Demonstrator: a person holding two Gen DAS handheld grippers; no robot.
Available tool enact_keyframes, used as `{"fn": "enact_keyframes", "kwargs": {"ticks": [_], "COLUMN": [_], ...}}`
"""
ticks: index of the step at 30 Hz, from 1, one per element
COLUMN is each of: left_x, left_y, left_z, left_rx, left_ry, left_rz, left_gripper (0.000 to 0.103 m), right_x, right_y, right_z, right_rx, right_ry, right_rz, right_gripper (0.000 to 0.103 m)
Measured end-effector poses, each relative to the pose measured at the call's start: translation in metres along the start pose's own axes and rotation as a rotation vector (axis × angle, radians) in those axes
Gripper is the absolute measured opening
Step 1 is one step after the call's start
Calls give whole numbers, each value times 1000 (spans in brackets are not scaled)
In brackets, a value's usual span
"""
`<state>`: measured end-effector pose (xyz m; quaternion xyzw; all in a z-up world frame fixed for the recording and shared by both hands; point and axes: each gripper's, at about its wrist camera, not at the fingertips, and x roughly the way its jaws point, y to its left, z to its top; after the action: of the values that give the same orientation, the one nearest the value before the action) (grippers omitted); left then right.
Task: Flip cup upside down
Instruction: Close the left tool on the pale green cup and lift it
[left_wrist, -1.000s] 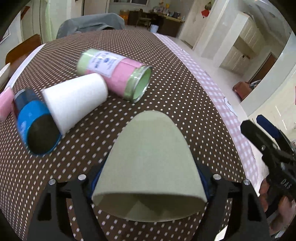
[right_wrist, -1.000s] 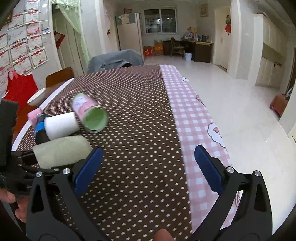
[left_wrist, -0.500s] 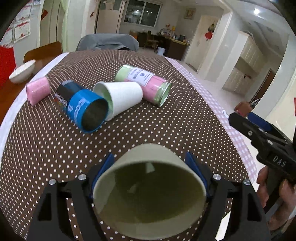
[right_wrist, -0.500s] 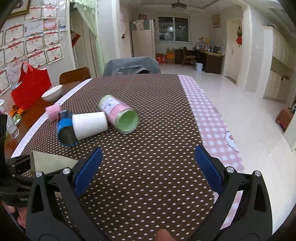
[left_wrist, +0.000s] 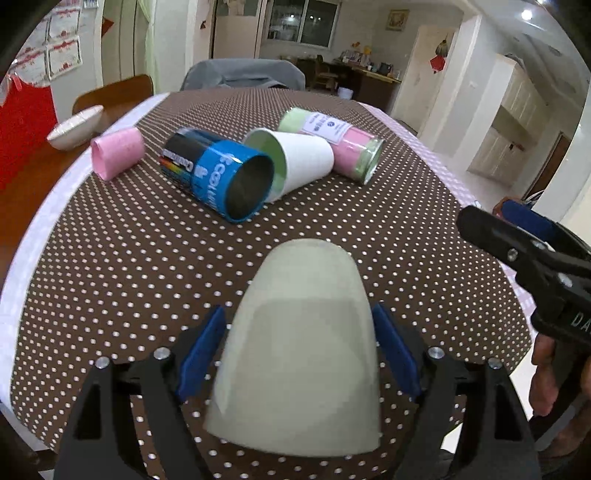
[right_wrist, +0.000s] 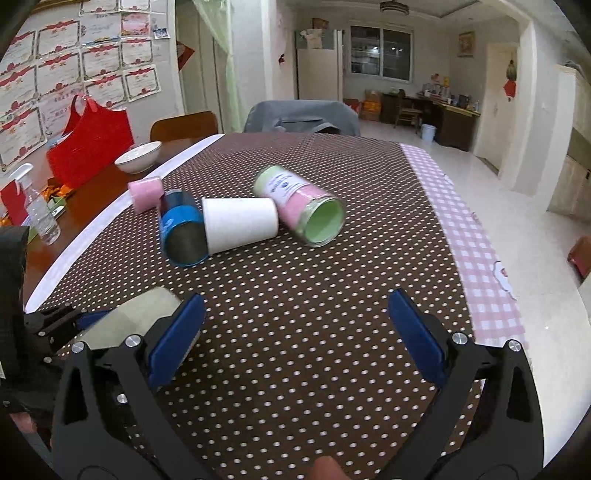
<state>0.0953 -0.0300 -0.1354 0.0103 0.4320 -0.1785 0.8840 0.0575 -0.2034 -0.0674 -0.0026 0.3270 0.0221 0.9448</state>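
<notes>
My left gripper (left_wrist: 297, 350) is shut on a pale green cup (left_wrist: 301, 347). The cup is held above the dotted tablecloth (left_wrist: 129, 266), its closed base pointing away from me and its rim toward the camera. The same cup shows at the lower left of the right wrist view (right_wrist: 129, 321), between the left gripper's blue pads. My right gripper (right_wrist: 295, 332) is open and empty, over the near middle of the table to the right of the cup. It also shows at the right edge of the left wrist view (left_wrist: 517, 251).
A blue can (left_wrist: 221, 177), a white cup (left_wrist: 295, 162) and a pink-and-green canister (left_wrist: 332, 144) lie on their sides mid-table. A pink cup (left_wrist: 118, 153) lies at the left. A white bowl (left_wrist: 75, 125), red bag (right_wrist: 88, 147) and spray bottle (right_wrist: 37, 206) stand beyond the left edge.
My left gripper has rotated the green cup: half a second ago its open mouth faced the camera, now its side and base show. The right gripper stays open.
</notes>
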Motion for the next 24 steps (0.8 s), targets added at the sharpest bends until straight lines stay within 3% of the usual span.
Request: {"fn": "enact_keyframes", "kwargs": {"ticks": [17, 24], "left_x": [-50, -65], "left_y": [8, 10], "left_z": [10, 12], "left_rx": [18, 17], "left_ry": [-136, -178], "left_rz": [17, 64], "left_gripper": [80, 80], "right_x": [-12, -19], "right_y": [10, 12], "right_z": [6, 8], "right_rx": [14, 13], "right_ry": [-7, -16], "right_rz": [35, 42], "right_gripper": [97, 97]}}
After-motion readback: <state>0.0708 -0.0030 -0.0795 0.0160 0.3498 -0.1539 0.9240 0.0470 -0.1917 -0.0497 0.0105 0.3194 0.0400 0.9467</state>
